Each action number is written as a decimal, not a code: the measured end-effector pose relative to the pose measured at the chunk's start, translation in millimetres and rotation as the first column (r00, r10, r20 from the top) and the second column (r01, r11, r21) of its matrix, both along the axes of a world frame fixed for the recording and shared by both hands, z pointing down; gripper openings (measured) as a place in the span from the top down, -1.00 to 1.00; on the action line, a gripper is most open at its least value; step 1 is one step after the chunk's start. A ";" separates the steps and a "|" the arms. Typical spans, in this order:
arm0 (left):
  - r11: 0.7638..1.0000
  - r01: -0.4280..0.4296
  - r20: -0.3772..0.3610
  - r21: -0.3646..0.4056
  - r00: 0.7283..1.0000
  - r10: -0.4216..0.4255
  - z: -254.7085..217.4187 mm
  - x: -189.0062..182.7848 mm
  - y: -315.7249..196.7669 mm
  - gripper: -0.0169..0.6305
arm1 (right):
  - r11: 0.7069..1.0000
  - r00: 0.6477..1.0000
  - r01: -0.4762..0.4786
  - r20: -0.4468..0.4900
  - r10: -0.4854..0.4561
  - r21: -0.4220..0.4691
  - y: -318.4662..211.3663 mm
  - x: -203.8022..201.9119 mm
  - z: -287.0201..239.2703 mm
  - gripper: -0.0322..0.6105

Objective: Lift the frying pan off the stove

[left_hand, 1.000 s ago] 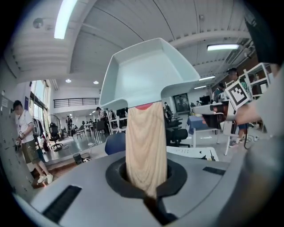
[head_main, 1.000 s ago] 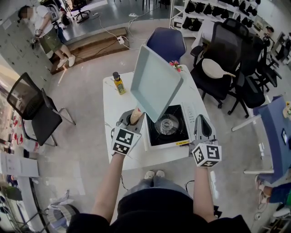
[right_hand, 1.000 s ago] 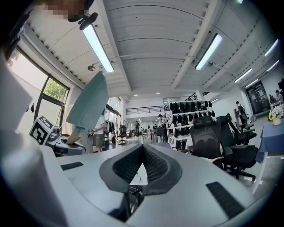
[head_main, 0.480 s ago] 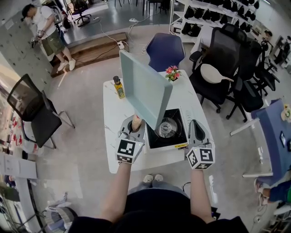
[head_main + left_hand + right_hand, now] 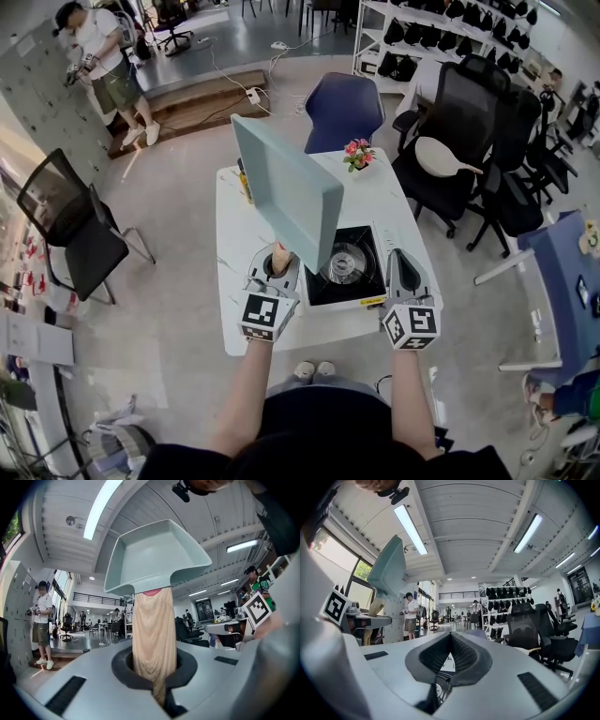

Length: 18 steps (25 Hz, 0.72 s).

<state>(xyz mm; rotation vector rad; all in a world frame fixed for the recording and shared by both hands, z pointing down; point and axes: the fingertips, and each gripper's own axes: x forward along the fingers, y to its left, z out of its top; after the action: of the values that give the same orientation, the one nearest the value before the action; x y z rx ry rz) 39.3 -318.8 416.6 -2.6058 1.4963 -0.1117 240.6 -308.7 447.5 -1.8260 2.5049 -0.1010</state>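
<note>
Two tools, one pan and one stove, listed left to right.

- **Left tool** (image 5: 275,267): clenched on the pale wooden handle (image 5: 153,639) of the frying pan (image 5: 286,192). The handle sits deep in the jaw notch, likely so the pan's weight cannot twist it free.
- **Pan:** squarish and grey-green, held in the air and tipped steeply on edge, clear above the stove (image 5: 349,265). The lift is judged done.
- **Stove:** single burner, bare, on the white desk (image 5: 230,244).
- **Right tool** (image 5: 403,262): jaws closed together on nothing, parked just beside the stove's right front, probably to stay out of the pan's path.
- **Writing:** black-and-white square markers on both tool cubes, and a yellow strip on the stove front too small to read. No brand is legible.
</note>
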 end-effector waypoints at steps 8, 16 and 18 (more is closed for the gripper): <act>1.000 -0.015 0.030 -0.001 0.999 0.015 2.6 4.4 5.5 0.91 | 0.999 0.999 0.034 -0.011 -0.034 -0.001 1.0 -13.6 -2.2 0.89; 1.000 -0.014 0.029 -0.003 0.999 0.014 0.9 8.9 7.0 0.91 | 1.000 1.000 0.028 -0.014 -0.027 0.002 1.1 -9.0 -5.8 0.90; 1.000 -0.011 0.028 -0.003 1.000 0.011 1.2 8.7 8.1 0.91 | 1.000 0.999 0.028 -0.016 -0.028 0.001 2.0 -8.5 -5.3 0.89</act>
<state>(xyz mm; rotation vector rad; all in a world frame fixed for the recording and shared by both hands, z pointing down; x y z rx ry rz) 47.9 -310.7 417.8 -2.6030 1.4741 -0.1491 232.1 -306.7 442.2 -1.7988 2.5404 -0.0860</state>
